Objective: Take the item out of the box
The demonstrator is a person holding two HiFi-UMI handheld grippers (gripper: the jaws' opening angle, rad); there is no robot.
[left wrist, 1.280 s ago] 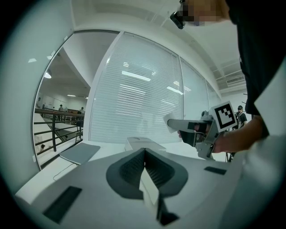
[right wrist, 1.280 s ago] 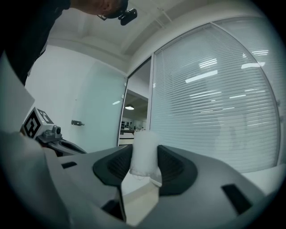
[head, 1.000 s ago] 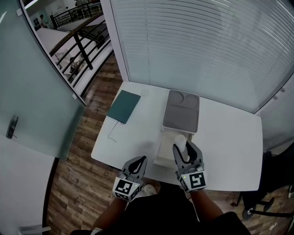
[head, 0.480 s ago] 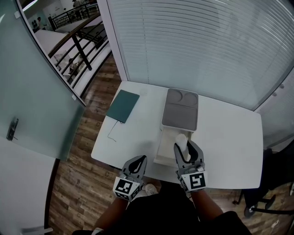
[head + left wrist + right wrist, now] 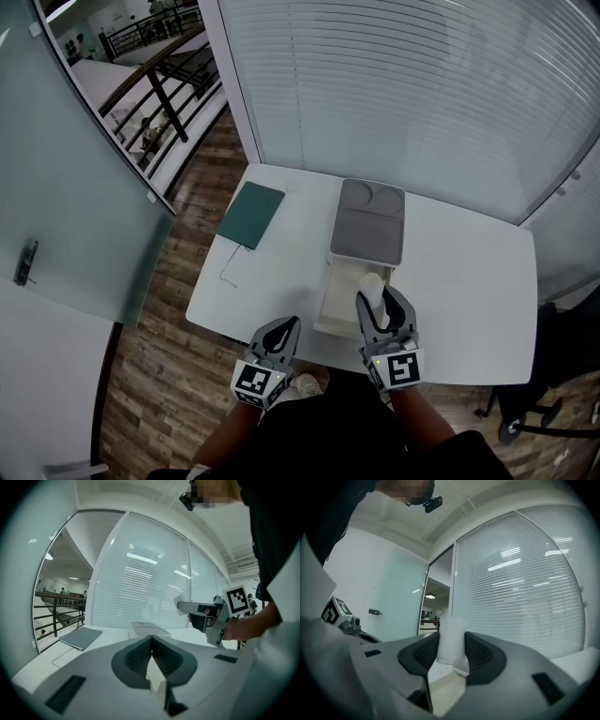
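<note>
A white box [image 5: 335,302] stands open on the white table [image 5: 469,281], its grey lid [image 5: 368,223] folded back beyond it. My right gripper [image 5: 375,300] hovers over the box, shut on a pale white item [image 5: 371,284] that sticks out past the fingertips. In the right gripper view the item [image 5: 452,640] sits squeezed between both dark pads. My left gripper [image 5: 287,326] stays shut and empty at the table's front edge, left of the box; in the left gripper view its jaws [image 5: 151,641] meet in a line, and the right gripper [image 5: 202,613] with the item [image 5: 181,603] shows to the right.
A teal flat notebook [image 5: 252,217] lies at the table's left side with a thin cable [image 5: 229,270] running from it. White blinds close off the far side, a glass door stands to the left, and a chair base [image 5: 525,427] sits at the right.
</note>
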